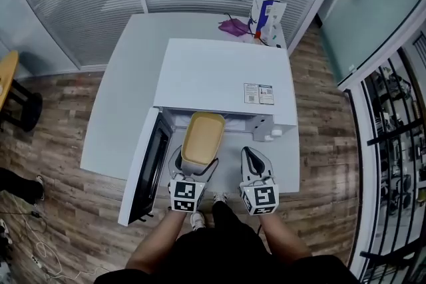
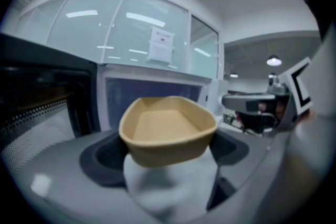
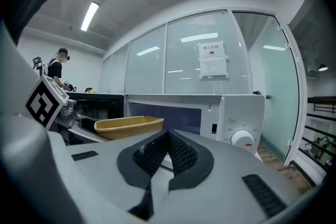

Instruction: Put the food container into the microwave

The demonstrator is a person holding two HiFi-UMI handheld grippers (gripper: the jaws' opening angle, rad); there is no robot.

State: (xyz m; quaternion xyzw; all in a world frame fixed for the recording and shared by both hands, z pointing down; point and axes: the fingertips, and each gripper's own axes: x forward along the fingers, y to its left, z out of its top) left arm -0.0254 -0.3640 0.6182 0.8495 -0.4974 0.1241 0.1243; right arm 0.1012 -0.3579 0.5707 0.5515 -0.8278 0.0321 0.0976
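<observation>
The left gripper (image 1: 194, 170) holds the container (image 1: 203, 136) right at the open microwave's (image 1: 219, 76) mouth, the right gripper (image 1: 255, 165) is pinched together on nothing, and next the container likely needs a straight push inside.

Microwave (image 1: 223, 80) on table (image 1: 126, 96), door (image 1: 143, 169) at left; food container (image 1: 202, 138) at its opening; bag (image 1: 266, 20) behind

The container (image 1: 203, 138) is a tan, oblong tub, open-topped, empty, upright and level. Its near end is clamped between the jaws of the left gripper (image 1: 192, 173), and its far end reaches the mouth of the microwave (image 1: 223, 76). The microwave is a white box with its dial at the right. Its dark-windowed door (image 1: 148, 169) is swung wide to the left, leaving the cavity open.
</observation>
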